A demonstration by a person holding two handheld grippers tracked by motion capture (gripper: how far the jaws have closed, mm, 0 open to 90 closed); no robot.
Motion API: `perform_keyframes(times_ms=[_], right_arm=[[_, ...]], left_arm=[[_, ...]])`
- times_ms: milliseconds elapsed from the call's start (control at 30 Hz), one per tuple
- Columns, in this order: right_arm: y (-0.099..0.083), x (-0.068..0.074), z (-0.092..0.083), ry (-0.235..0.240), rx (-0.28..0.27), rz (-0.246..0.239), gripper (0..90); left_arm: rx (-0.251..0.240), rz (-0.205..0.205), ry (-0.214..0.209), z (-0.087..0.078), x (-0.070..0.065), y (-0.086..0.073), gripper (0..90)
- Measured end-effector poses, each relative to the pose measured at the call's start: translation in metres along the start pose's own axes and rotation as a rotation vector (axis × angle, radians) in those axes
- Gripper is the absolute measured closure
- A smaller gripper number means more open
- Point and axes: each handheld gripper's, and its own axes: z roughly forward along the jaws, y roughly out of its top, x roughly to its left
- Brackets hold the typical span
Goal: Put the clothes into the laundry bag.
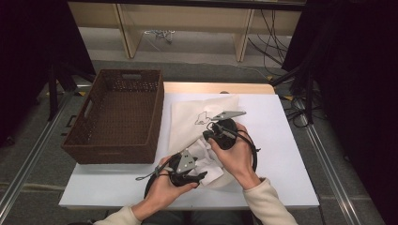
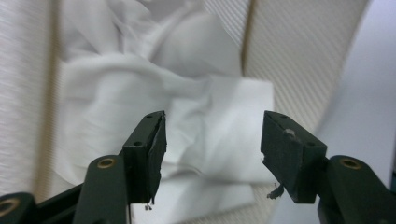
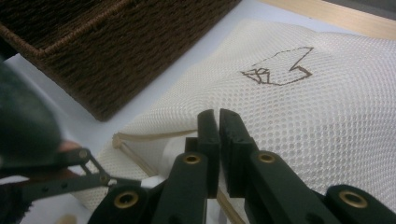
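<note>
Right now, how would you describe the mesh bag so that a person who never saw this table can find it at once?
Start at the brown woven basket on the left of the white table. Just to its right lies the cream mesh bag, flat, its near edge pinched by the right gripper. Its netting of tiny holes and dark outline drawing set it apart from the smooth white cloth at its opening.

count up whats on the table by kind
mesh bag: 1
white cloth: 1
brown wicker basket: 1
handheld grippers: 2, left gripper and right gripper
total: 5
</note>
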Motion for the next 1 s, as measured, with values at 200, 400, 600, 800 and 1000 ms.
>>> perform_keyframes(times_ms=[200,400,600,800,1000], right_arm=[[0.000,-0.002,0.002,0.001,-0.025,-0.049,88.5],[0.000,-0.001,0.002,0.007,-0.010,-0.006,88.5],[0.000,-0.002,0.002,0.000,-0.024,-0.052,88.5],[0.000,0.000,0.001,-0.007,-0.015,-0.018,88.5],[0.000,-0.002,0.003,0.013,-0.020,-0.040,88.5]], left_arm=[[0.100,0.051,-0.014,0.018,-0.007,-0.010,35.6],[0.138,0.030,-0.011,0.026,-0.003,-0.010,35.9],[0.152,-0.017,-0.021,0.029,0.003,-0.008,47.9],[0.159,-0.039,-0.019,0.029,0.011,-0.004,63.5],[0.163,-0.080,-0.021,0.031,0.015,-0.004,74.0]])
